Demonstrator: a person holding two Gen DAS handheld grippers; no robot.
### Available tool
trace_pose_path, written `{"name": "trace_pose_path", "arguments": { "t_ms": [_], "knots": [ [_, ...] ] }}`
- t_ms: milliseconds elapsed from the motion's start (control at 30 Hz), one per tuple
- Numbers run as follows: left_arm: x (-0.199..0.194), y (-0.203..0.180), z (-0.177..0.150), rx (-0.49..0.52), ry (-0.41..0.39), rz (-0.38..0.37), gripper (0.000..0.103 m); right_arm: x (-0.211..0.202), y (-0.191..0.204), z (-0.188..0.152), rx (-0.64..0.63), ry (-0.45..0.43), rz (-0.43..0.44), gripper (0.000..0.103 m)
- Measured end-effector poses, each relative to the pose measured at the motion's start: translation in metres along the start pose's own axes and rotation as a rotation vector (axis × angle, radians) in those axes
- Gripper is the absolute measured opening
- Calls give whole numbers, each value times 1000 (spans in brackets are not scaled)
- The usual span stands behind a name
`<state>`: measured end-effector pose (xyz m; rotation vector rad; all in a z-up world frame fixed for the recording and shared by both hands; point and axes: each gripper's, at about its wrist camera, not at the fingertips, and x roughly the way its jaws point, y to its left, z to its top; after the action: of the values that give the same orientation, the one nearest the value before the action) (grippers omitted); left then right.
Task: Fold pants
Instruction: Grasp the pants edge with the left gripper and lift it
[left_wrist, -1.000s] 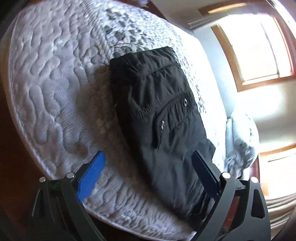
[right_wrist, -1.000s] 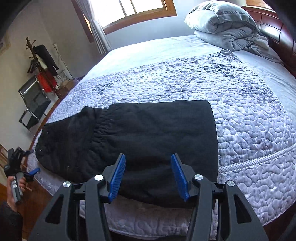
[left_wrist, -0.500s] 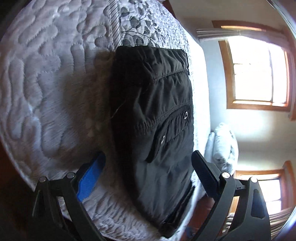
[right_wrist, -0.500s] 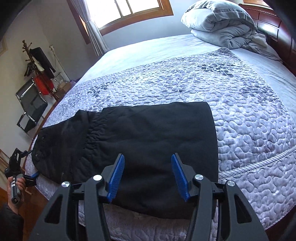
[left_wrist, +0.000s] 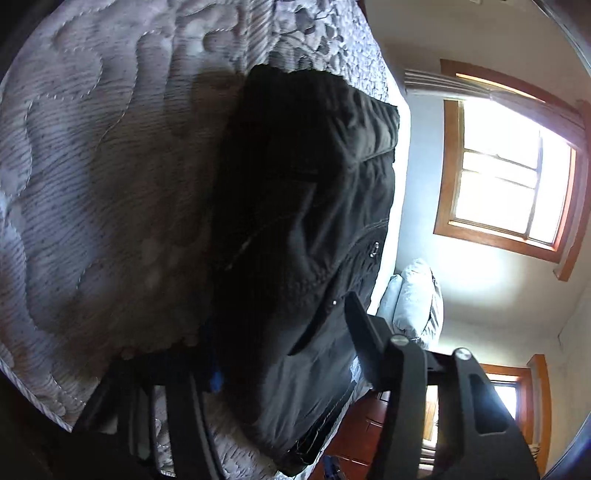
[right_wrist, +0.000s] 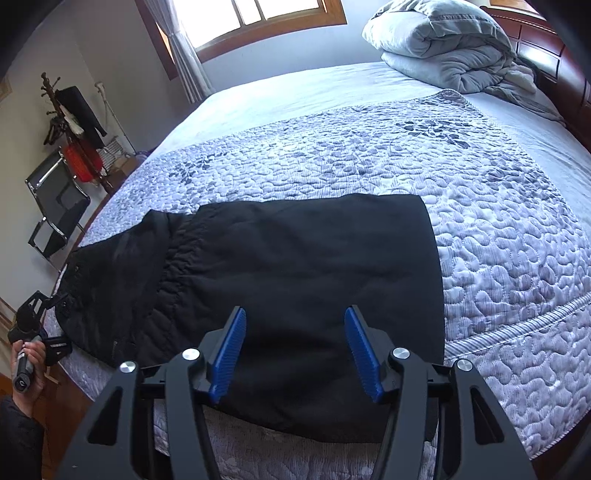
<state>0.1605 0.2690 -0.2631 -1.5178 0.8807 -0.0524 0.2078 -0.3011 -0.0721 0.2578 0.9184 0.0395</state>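
Black pants lie folded lengthwise across the near edge of the quilted bed, waist end at the left. In the left wrist view the pants' waist end fills the middle, very close. My left gripper is open with the waist fabric between its fingers; the left finger is mostly hidden under the cloth. It also shows in the right wrist view at the pants' left end. My right gripper is open and empty, just above the pants' near edge.
A grey folded duvet lies at the bed's far right by the wooden headboard. A chair and coat rack stand left of the bed. The bed's edge runs just below both grippers.
My left gripper has moved in onto the waist end of the pants, so the fabric now sits between its fingers. My right gripper has held almost still above the near edge.
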Motion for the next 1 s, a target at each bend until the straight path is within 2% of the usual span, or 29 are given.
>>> {"name": "trace_pose_path", "arguments": {
  "t_ms": [33,100,367,667,867,1000],
  "knots": [
    [2,1,1,-2,2,8,39,1,0,0,1,2,0,57],
    [5,3,3,8,5,33,36,3,0,-2,1,9,-1,57],
    [14,2,7,-29,20,11,32,10,-1,-5,2,30,-12,57],
    [18,-7,3,5,2,14,14,13,4,-8,-14,44,-24,57],
    [2,-48,-17,147,-61,28,11,11,-1,-10,-1,46,-33,57],
    [-5,-91,-42,323,-105,48,11,10,-3,-9,9,45,-34,58]
  ]
}}
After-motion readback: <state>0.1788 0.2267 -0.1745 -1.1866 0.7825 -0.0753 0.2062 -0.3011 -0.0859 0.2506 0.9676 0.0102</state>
